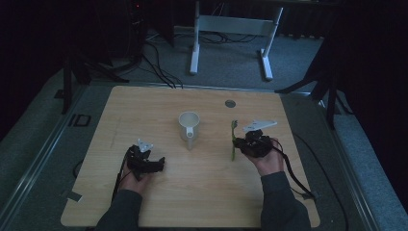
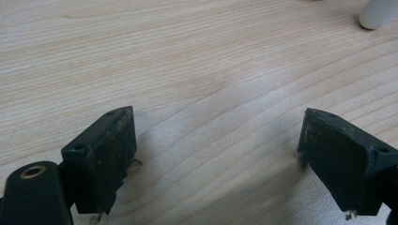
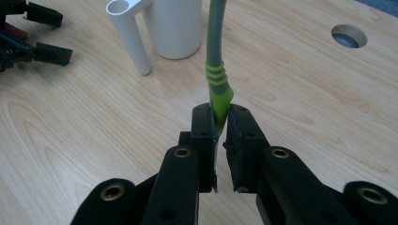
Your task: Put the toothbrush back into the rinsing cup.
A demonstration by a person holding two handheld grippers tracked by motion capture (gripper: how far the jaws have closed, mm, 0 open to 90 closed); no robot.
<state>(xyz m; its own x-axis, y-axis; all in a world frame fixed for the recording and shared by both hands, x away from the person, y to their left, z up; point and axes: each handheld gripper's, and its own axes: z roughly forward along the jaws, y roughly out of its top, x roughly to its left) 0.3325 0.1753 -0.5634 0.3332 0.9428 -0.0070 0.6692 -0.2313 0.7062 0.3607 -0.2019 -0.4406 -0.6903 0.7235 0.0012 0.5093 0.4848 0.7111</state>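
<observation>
Jaws of the right gripper (image 3: 220, 123) pinch a green toothbrush (image 3: 217, 70) above the pale wooden table (image 1: 159, 103); left gripper (image 2: 216, 154) gapes wide.

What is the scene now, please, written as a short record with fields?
surface: wooden table
held thing: green toothbrush
right tool: shut on the toothbrush handle, right of the mug
left tool: open, nothing between its jaws, resting low over the table
mug: white, upright, near the table's middle, handle toward the person
toothbrush and mug: apart
table hole: round, behind the mug to its right
</observation>
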